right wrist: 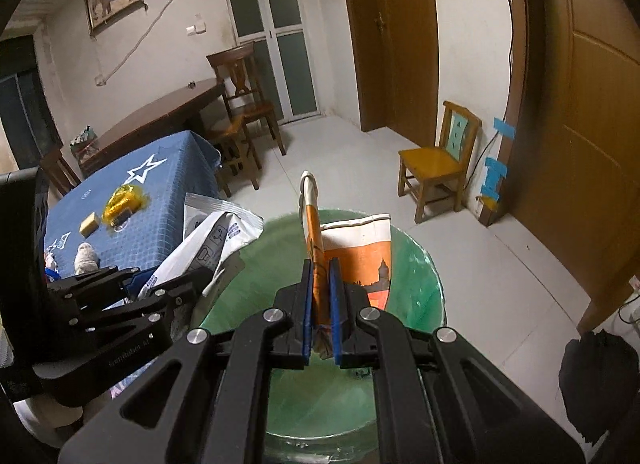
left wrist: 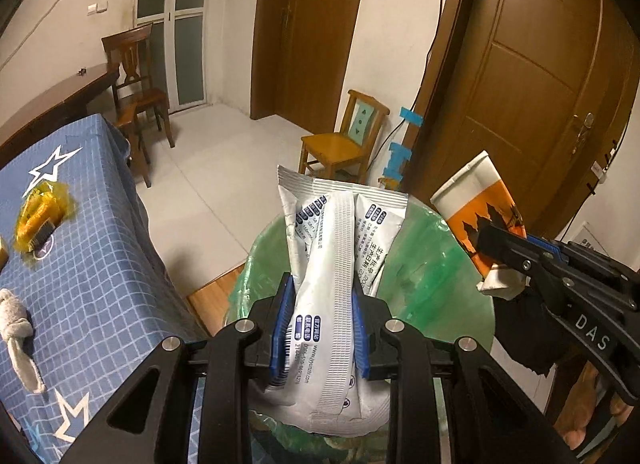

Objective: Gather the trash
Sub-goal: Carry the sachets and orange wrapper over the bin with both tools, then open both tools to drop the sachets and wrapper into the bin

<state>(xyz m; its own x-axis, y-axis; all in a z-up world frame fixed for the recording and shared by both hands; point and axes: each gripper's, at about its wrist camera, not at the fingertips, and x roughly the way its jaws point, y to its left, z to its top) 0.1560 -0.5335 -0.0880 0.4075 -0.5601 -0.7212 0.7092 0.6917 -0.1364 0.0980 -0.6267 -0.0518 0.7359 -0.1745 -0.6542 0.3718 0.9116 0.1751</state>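
My left gripper (left wrist: pixel 320 292) is shut on a white foil wrapper (left wrist: pixel 332 248) with blue print and holds it over a trash bin lined with a green bag (left wrist: pixel 432 264). My right gripper (right wrist: pixel 321 268) is shut on a flattened orange and white paper cup (right wrist: pixel 356 252), held over the same bin (right wrist: pixel 416 276). The cup also shows in the left wrist view (left wrist: pixel 476 207), to the right of the wrapper. The wrapper shows in the right wrist view (right wrist: pixel 216 240), to the left of the cup.
A table with a blue star cloth (left wrist: pixel 92 248) stands left of the bin. On it lie a yellow wrapper (left wrist: pixel 40 219), a grey cloth toy (left wrist: pixel 18 328) and a yellow sponge (right wrist: pixel 89 223). A small wooden chair (left wrist: pixel 340 143) and brown doors (left wrist: pixel 532 83) stand behind.
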